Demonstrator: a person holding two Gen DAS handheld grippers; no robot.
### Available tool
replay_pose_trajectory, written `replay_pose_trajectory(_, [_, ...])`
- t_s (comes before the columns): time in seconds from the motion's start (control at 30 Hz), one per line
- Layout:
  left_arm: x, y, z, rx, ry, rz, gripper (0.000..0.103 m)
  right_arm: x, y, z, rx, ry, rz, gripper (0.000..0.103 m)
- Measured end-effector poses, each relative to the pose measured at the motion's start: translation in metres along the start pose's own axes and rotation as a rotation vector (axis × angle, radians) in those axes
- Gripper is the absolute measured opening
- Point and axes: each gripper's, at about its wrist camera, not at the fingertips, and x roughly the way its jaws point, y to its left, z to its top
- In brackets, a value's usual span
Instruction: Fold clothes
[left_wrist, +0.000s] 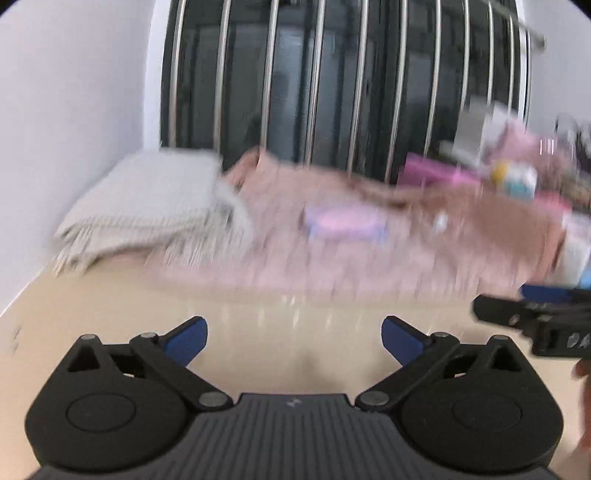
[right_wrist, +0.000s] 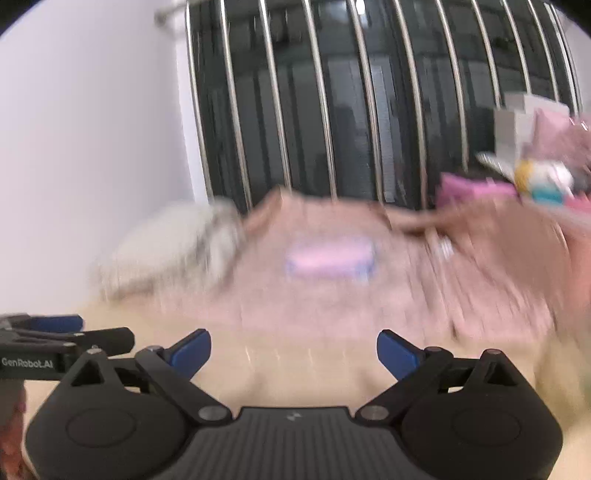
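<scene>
1. Jaws of the left gripper (left_wrist: 294, 341) stand wide apart with only bare tabletop between the blue pads; nothing is grasped. It sits at the bottom centre of the left wrist view.

2. Jaws of the right gripper (right_wrist: 294, 350) are likewise spread and empty, at the bottom centre of the right wrist view. Each gripper also appears at the edge of the other's view, so the two are side by side over the table (left_wrist: 110, 314), short of the cloth.

3. Pink garment (left_wrist: 332, 240) lies spread across the middle of both views, on the table's far half, apart from both grippers. A lilac printed patch (left_wrist: 343, 223) faces up near its centre. Motion blur hides whether it is flat or already folded once; its near edge looks straight.

4. Grey fringed cloth (left_wrist: 147, 206) lies at centre left, against the wall, touching the pink garment's left edge. It appears folded into a neat block, which I judge to be finished work.

5. Clutter (left_wrist: 509, 173) of pink and pale items sits at upper right, before the barred window (left_wrist: 332, 74); whether any of it is clothing awaiting folding cannot be told.

6. Assessment: one piece done, the pink garment laid out and released, its folds seemingly still to be made.
</scene>
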Motion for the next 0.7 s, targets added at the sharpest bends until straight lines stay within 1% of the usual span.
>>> replay_pose_trajectory(0.07, [0.001,0.002,-0.016,0.014,0.022,0.017,0.102,-0.007,0.003,-0.018,0.027,0.003,-0.013,0.098])
replay_pose_trajectory(0.1, [0.001,0.003,-0.024,0.020,0.033,0.025,0.102,-0.005,0.005,-0.023,0.045,-0.002,-0.018,0.102])
replay_pose_trajectory(0.2, [0.015,0.011,-0.025,-0.030,0.024,0.069,0.102,0.017,0.006,-0.029,0.051,-0.029,-0.057,0.103])
replay_pose_trajectory(0.23, [0.020,0.014,-0.024,-0.053,0.028,0.078,0.103,0.026,0.007,-0.029,0.044,-0.015,-0.077,0.103])
replay_pose_trajectory(0.27, [0.025,0.018,-0.024,-0.092,0.037,0.065,0.103,0.035,0.008,-0.027,0.038,0.011,-0.102,0.103])
replay_pose_trajectory(0.37, [0.051,0.032,-0.021,-0.199,0.106,0.045,0.103,0.061,0.008,-0.029,0.056,0.060,-0.122,0.103])
replay_pose_trajectory(0.4, [0.058,0.034,-0.020,-0.210,0.135,0.062,0.103,0.070,0.007,-0.029,0.071,0.094,-0.120,0.103])
replay_pose_trajectory(0.43, [0.062,0.034,-0.020,-0.199,0.143,0.072,0.103,0.076,0.005,-0.029,0.086,0.132,-0.111,0.103])
replay_pose_trajectory(0.47, [0.065,0.033,-0.020,-0.187,0.148,0.079,0.103,0.080,0.005,-0.029,0.084,0.150,-0.105,0.103])
replay_pose_trajectory(0.57, [0.069,0.022,-0.026,-0.070,0.153,0.082,0.103,0.082,0.010,-0.030,0.039,0.171,-0.117,0.103])
replay_pose_trajectory(0.7, [0.074,0.007,-0.030,-0.003,0.159,0.104,0.102,0.082,0.019,-0.033,-0.012,0.193,-0.163,0.103])
